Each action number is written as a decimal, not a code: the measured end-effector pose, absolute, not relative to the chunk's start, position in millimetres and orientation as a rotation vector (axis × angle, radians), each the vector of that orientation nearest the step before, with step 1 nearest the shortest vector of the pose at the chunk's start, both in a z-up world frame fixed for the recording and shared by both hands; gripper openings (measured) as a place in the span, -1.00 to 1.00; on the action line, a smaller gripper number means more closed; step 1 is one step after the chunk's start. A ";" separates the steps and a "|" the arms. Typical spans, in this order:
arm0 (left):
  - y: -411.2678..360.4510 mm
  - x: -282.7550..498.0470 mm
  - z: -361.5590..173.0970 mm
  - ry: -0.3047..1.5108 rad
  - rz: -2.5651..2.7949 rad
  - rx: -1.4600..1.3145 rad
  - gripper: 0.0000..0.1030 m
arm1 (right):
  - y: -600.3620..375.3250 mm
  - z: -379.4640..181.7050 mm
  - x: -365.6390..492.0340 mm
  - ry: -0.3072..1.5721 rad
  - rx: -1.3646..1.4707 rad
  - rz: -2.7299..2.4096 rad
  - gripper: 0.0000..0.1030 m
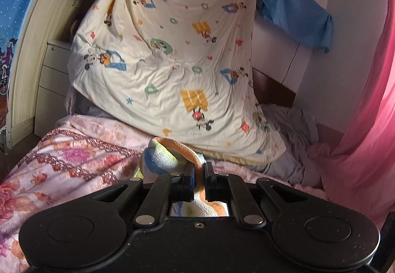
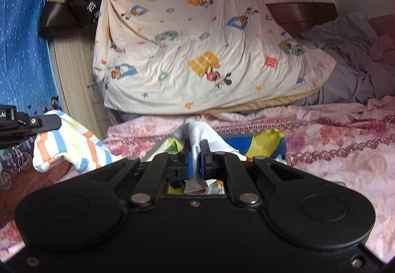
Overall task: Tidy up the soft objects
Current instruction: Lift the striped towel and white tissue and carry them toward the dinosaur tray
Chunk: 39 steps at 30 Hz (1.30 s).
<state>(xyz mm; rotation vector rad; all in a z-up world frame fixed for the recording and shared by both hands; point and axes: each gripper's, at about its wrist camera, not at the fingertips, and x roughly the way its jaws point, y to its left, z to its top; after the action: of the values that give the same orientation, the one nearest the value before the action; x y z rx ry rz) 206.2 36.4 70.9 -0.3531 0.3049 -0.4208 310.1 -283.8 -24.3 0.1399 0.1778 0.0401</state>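
In the left wrist view my left gripper (image 1: 198,168) is shut on a striped towel (image 1: 163,157) with orange, blue, yellow and white bands, bunched just above the floral bed cover (image 1: 81,157). The right wrist view shows that same towel (image 2: 71,147) hanging at the left from the left gripper (image 2: 55,122). My right gripper (image 2: 196,152) is shut on a fold of thin white cloth (image 2: 195,132), which rises between its blue pads. I cannot tell whether this cloth belongs to the towel. Behind it lies a yellow and blue fabric piece (image 2: 261,143).
A cream cartoon-print quilt (image 1: 172,63) hangs at the head of the bed over grey bedding (image 2: 345,63). A pink curtain (image 1: 365,100) is on the right. White drawers (image 1: 51,80) and black bags (image 2: 69,8) are on the left.
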 end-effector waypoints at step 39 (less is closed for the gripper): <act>15.1 320.2 42.5 0.364 -0.334 -0.467 -0.87 | -263.0 61.2 377.5 0.100 0.138 0.183 -0.97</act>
<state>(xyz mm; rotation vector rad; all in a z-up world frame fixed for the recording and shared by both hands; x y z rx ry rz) 320.2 15.1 42.5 -0.4675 0.3644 -0.3344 377.5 -263.0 61.2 0.1381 0.0996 0.1832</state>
